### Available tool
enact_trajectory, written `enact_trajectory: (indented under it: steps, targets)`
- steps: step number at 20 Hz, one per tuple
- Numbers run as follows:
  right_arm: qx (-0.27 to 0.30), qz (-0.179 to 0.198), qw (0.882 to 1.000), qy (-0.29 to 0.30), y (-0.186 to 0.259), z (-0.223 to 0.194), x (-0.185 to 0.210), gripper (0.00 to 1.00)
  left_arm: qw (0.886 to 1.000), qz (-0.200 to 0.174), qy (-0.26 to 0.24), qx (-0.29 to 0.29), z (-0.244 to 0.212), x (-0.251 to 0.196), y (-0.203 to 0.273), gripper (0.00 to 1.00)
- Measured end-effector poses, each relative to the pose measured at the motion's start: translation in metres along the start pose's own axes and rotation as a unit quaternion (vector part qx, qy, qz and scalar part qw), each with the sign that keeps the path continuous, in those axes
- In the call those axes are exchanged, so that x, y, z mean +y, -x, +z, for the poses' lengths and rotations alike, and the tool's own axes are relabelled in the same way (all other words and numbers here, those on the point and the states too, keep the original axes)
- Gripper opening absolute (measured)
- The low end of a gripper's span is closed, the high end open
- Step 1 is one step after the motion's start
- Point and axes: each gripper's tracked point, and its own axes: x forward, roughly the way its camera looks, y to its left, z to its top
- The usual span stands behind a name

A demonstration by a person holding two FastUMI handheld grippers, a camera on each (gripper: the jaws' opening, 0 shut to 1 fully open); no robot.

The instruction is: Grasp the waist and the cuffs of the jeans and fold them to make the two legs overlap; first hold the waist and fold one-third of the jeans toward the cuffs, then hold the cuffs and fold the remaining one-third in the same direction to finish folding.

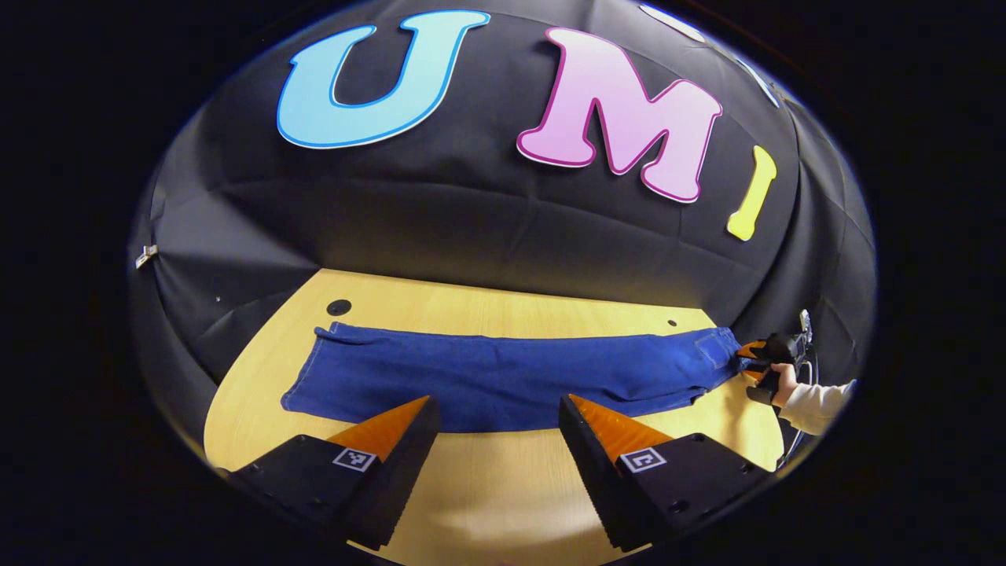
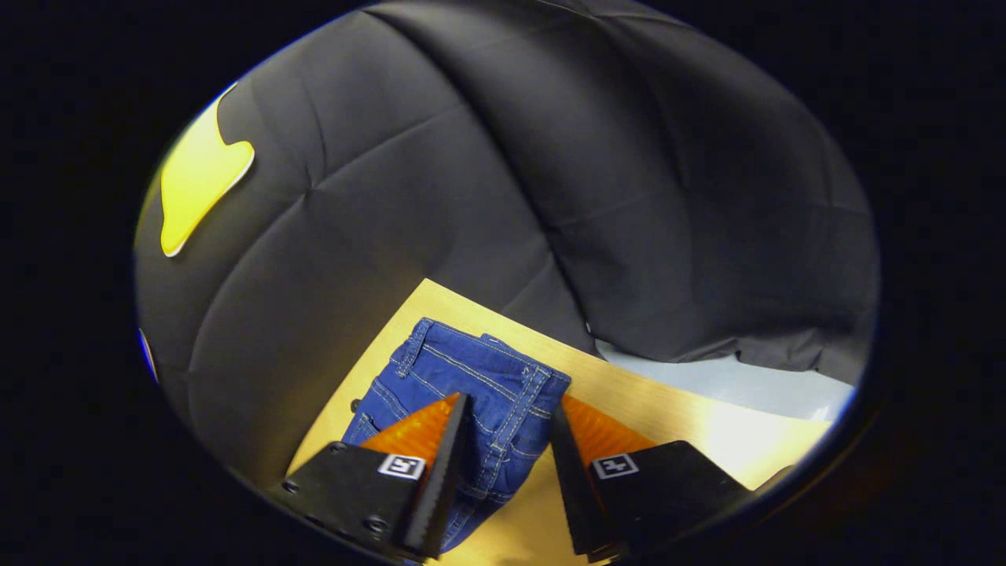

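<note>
Jeans (image 1: 503,377) lie flat, legs overlapped, across the table (image 1: 487,487). Left gripper (image 1: 495,417) hovers open near their near edge — right gripper (image 2: 509,420) open astride the waist (image 2: 479,369).

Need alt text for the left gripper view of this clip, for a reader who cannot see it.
Blue jeans, legs already overlapped, lie flat lengthwise across a light wooden table. The left gripper hovers open at their near edge, while the right gripper, held by a hand, is at the waist end on the right.
</note>
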Motion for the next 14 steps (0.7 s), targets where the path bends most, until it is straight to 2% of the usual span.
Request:
enact_trajectory:
  steps: [3,4,5,8,11,12,14]
  targets:
    - [-0.021,0.03,0.999,0.004,0.001,0.005,0.001,0.15,1.0,0.0,-0.002,0.012,-0.01,-0.005,-0.003,0.97]
    - [-0.033,0.032,0.999,0.017,-0.002,0.006,-0.001,0.14,1.0,0.001,-0.005,0.016,-0.014,-0.007,-0.003,0.92]
    - [-0.04,0.039,0.998,0.026,0.004,0.01,0.002,0.09,1.0,-0.002,-0.008,0.019,-0.017,-0.009,-0.002,0.97]
    - [-0.08,0.072,0.994,0.035,0.032,0.036,0.018,0.08,1.0,-0.006,-0.016,0.022,-0.025,-0.014,-0.001,0.96]
    - [-0.106,0.112,0.986,0.063,0.068,0.055,0.045,0.08,1.0,-0.011,0.001,0.021,-0.032,-0.013,0.005,0.97]
    - [-0.113,0.126,0.982,0.089,0.08,0.061,0.049,0.08,1.0,-0.012,0.011,0.018,-0.034,-0.012,0.008,0.97]
    - [-0.131,0.167,0.965,0.154,0.1,0.058,0.073,0.08,1.0,-0.013,0.017,0.013,-0.038,-0.008,0.018,0.97]
